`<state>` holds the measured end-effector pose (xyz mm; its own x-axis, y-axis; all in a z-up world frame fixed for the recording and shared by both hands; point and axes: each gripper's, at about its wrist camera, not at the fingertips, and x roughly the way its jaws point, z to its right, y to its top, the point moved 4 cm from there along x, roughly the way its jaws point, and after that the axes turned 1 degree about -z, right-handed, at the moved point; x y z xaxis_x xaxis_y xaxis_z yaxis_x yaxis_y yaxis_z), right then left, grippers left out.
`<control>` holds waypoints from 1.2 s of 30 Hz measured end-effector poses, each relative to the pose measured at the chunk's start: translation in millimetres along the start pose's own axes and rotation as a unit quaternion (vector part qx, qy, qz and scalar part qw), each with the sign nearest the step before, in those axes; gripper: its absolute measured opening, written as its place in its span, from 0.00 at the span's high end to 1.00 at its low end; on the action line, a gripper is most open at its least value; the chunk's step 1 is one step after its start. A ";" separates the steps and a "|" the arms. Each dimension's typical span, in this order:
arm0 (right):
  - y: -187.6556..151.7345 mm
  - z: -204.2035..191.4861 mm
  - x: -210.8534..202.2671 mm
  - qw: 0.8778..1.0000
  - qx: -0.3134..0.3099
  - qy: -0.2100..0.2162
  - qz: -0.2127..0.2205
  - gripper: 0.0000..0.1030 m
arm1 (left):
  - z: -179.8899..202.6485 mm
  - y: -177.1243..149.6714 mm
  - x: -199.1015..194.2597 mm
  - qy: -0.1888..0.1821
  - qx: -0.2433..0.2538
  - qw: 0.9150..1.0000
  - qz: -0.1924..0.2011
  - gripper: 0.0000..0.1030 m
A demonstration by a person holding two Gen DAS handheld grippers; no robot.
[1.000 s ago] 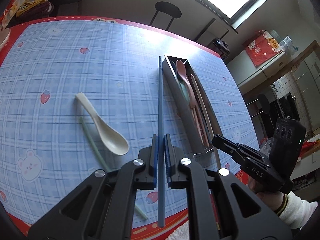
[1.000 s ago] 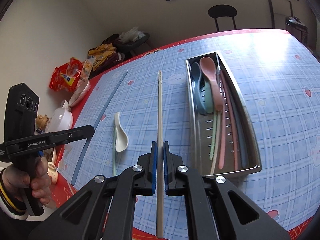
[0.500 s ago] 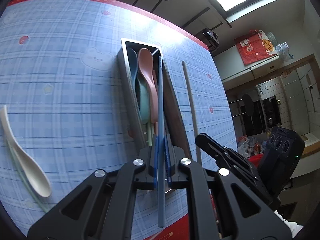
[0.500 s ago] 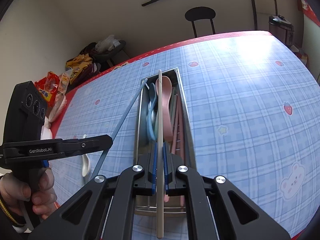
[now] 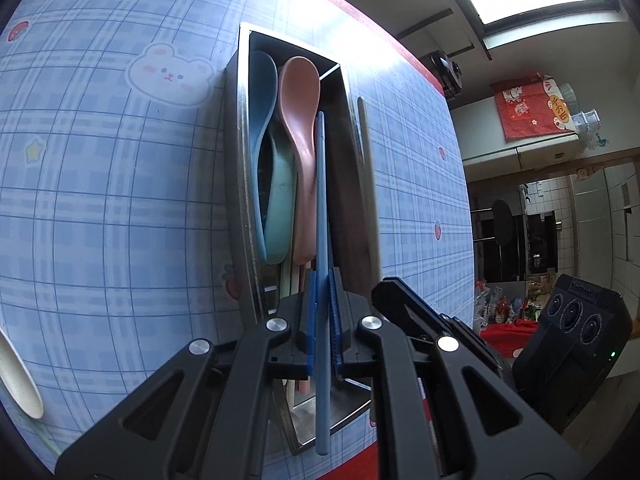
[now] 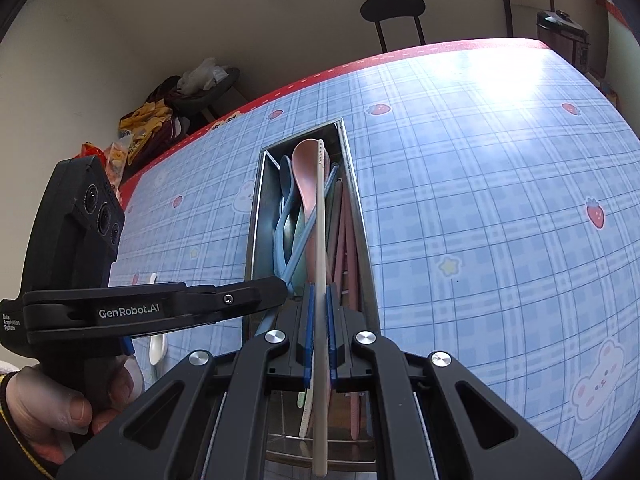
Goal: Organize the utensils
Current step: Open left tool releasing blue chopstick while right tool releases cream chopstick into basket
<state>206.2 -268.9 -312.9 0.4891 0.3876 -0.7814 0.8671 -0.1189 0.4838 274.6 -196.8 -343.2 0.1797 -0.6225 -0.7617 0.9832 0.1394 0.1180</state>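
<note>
My left gripper (image 5: pixel 322 292) is shut on a blue chopstick (image 5: pixel 322 200), which lies lengthwise over the steel tray (image 5: pixel 240 160), its tip beside the pink spoon (image 5: pixel 300 92). A blue spoon (image 5: pixel 262 92), a green spoon (image 5: pixel 280 200) and several chopsticks lie in the tray. My right gripper (image 6: pixel 319 304) is shut on a cream chopstick (image 6: pixel 319 240), also held lengthwise over the tray (image 6: pixel 356 200) above the pink spoon (image 6: pixel 306 168). The left gripper (image 6: pixel 276 292) reaches in from the left, close beside the right one, and its blue chopstick (image 6: pixel 308 224) slants into the tray.
A cream spoon (image 5: pixel 16 380) and a green chopstick (image 5: pixel 44 436) lie on the blue checked tablecloth left of the tray. Beyond the table's far edge stand a black stool (image 6: pixel 392 8) and a chair with snack bags (image 6: pixel 148 120). A rice cooker (image 6: pixel 564 32) sits at the far right.
Both grippers have moved right and down, from the open tablecloth to over the tray, each still holding its chopstick. The cream spoon has slid to the left edge of the left wrist view.
</note>
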 end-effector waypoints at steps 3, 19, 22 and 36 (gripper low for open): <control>1.1 -2.2 6.2 1.000 0.003 -0.006 -0.004 0.94 | -1.9 -2.3 2.8 -0.001 0.001 1.000 -0.003 0.90; -1.2 6.7 18.2 0.999 0.021 -0.020 -0.021 0.94 | -2.8 4.5 10.6 -0.023 0.001 1.000 -0.010 0.87; 1.8 4.9 20.3 0.999 0.022 -0.021 -0.024 0.94 | -2.0 5.1 -0.8 -0.020 0.008 1.000 0.005 0.85; 3.5 -1.7 -0.2 0.998 0.010 -0.061 -0.009 0.63 | -25.6 -4.9 -92.1 0.088 0.074 0.989 0.094 0.77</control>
<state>209.0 -267.9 -310.4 0.4808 0.2752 -0.8325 0.8767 -0.1318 0.4627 252.4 -120.5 -289.9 0.3640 -0.4510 -0.8149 0.9294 0.1183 0.3497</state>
